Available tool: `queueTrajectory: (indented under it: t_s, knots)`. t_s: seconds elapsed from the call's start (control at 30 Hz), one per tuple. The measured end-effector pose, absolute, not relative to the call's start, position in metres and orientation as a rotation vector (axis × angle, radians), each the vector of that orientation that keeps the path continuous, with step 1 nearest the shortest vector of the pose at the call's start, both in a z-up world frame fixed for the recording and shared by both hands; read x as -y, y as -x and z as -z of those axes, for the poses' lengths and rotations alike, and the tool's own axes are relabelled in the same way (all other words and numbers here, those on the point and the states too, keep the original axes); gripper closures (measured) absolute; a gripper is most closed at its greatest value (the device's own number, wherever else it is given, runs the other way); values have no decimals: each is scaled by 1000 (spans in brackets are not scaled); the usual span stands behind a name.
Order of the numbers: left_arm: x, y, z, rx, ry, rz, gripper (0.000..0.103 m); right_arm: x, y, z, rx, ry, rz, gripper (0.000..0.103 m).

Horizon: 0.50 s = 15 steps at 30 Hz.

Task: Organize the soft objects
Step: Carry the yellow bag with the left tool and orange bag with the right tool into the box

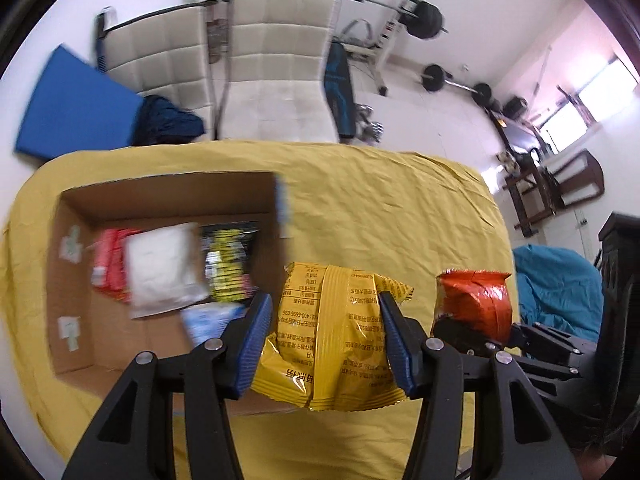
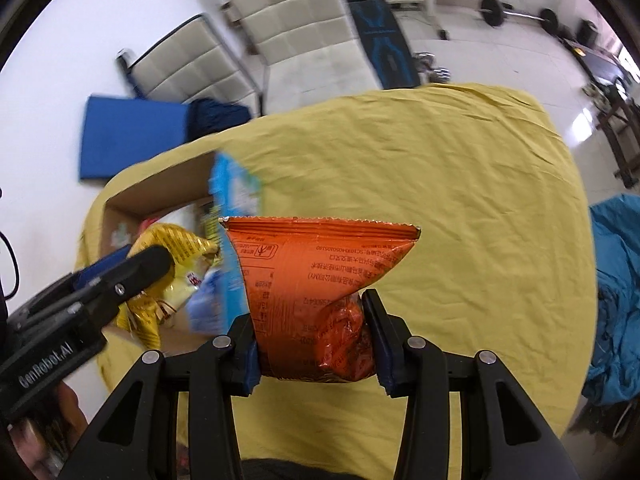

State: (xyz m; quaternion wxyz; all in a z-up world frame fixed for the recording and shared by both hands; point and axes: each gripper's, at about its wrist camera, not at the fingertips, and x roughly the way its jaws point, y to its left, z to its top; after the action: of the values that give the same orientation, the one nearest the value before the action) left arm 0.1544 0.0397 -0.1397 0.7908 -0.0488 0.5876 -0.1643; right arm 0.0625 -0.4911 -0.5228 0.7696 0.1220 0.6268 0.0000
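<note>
My left gripper [image 1: 324,312] is shut on a yellow snack bag [image 1: 332,336] and holds it above the right edge of an open cardboard box [image 1: 72,280]. The box holds a red packet [image 1: 106,264], a white packet [image 1: 160,268], a black-and-yellow packet [image 1: 226,264] and a pale blue one [image 1: 208,320]. My right gripper [image 2: 312,316] is shut on an orange snack bag [image 2: 312,280] above the yellow cloth [image 2: 460,220]. The orange bag [image 1: 476,304] also shows at the right in the left wrist view. The left gripper and yellow bag [image 2: 176,248] show at the left in the right wrist view.
The table is covered by the yellow cloth [image 1: 380,208]. Two white chairs [image 1: 276,64] stand beyond its far edge, with a blue mat [image 1: 76,104] and dark blue cloth [image 1: 168,124] at the left. Teal fabric [image 1: 560,288] lies at the right. Barbell gear [image 1: 428,20] stands at the back.
</note>
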Motion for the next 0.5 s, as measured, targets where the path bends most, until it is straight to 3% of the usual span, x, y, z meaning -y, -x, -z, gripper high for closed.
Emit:
queueTrajectory:
  t_s: [0.2,0.5]
  knots:
    - [-128,-158,153,-1277,135,231,52,399,-65,542,-1409,-239,-139,57]
    - [-221,-173,219,-1400,205,120,52,271,-85,608,-1497,-184,-258,57]
